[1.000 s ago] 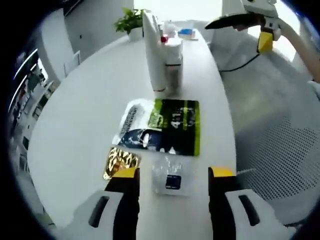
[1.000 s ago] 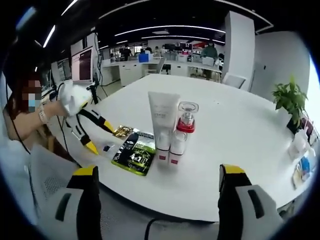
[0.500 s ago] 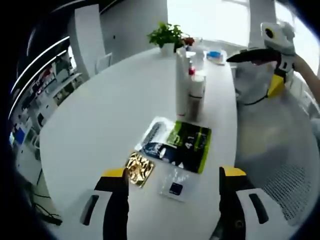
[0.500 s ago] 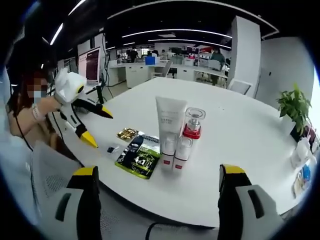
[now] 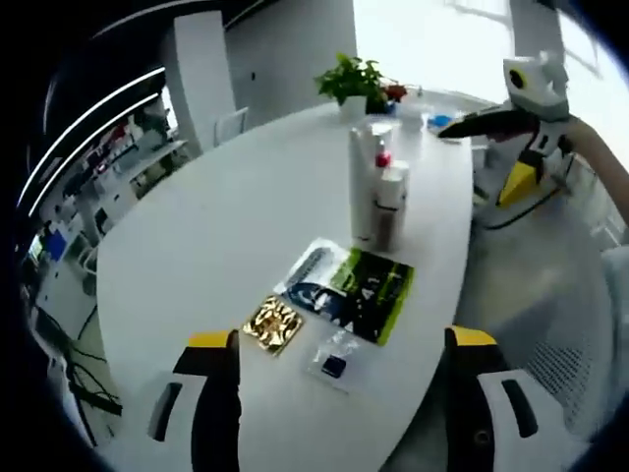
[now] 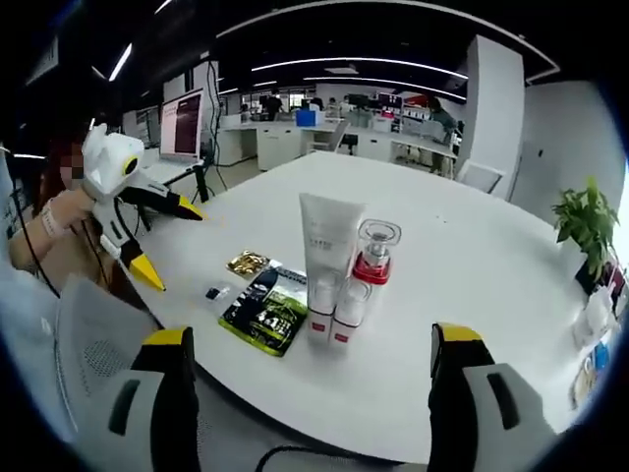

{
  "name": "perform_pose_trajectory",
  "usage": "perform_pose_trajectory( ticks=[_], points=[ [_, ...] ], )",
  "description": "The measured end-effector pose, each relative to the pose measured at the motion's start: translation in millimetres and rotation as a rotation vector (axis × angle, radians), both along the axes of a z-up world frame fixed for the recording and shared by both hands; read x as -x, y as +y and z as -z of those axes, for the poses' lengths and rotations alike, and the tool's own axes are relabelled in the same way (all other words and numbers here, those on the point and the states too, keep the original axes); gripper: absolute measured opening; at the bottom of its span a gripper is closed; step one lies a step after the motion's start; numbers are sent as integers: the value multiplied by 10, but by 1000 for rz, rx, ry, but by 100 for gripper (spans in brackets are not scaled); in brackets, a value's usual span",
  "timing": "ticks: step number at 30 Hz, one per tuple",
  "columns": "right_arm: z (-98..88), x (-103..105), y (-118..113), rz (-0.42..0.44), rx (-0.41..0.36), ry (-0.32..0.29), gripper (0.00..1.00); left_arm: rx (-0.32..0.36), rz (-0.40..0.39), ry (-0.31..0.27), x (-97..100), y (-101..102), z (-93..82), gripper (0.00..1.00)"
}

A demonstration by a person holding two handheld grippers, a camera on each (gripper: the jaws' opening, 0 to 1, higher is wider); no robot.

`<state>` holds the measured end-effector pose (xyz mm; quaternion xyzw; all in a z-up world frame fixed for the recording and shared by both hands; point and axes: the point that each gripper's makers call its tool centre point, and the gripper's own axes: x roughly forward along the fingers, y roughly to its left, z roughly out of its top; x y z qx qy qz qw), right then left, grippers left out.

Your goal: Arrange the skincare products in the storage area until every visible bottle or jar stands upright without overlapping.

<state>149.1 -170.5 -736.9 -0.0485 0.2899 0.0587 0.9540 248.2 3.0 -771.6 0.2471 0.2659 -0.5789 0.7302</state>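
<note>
In the left gripper view, the left gripper [image 5: 334,393] is hovering over the near end of a long white table [image 5: 197,256] with its yellow-tipped jaws spread wide, released and gripping nothing. A tall white tube [image 5: 362,187] is standing upright toward the middle of the table, its long axis vertical. Pressed against it are a small white bottle [image 5: 389,202] and, behind that, a bottle with a red collar [image 5: 381,157], both upright too. Nearer the jaws, flat packets are lying on the smooth tabletop: a glossy green and black sachet [image 5: 369,300] overlapping a white and dark one [image 5: 310,280], a crinkled gold foil sachet [image 5: 272,323] just beside them, and a small clear sachet [image 5: 334,359] with a dark square inside. A potted plant [image 5: 354,84] is standing at the far end. The right gripper [image 5: 511,147] is hanging off the table's edge at upper right, jaws apart and empty.

In the right gripper view, the right gripper [image 6: 307,393] is sitting off the table's [image 6: 472,265] edge with its jaws spread, released. The white tube [image 6: 324,261], the small bottle [image 6: 346,310] and the red-collared bottle with a clear domed cap [image 6: 373,251] are standing upright together, touching, near the table's front edge. The green and black sachet [image 6: 260,313], gold sachet [image 6: 248,263] and clear sachet [image 6: 214,293] are lying flat to their left. The left gripper [image 6: 138,226] is hanging beyond them, held in a person's hand [image 6: 61,208], jaws apart.
</note>
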Motion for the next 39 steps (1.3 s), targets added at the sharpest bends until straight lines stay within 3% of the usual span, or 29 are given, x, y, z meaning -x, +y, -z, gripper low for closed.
perform_pose_trajectory(
  ticks=[9, 14, 28, 39],
  points=[
    [5, 83, -145, -14, -16, -17, 100, 27, -103, -12, 28, 28, -92, 91],
    [22, 160, -227, -21, -25, -19, 100, 90, -158, -3, 93, 0, -174, 97],
    [33, 258, -300, -90, -33, -23, 100, 144, -310, 4, 259, 133, -248, 97],
    [59, 329, -289, -138, -31, -19, 100, 127, -382, -5, 410, 280, -207, 97]
  ],
)
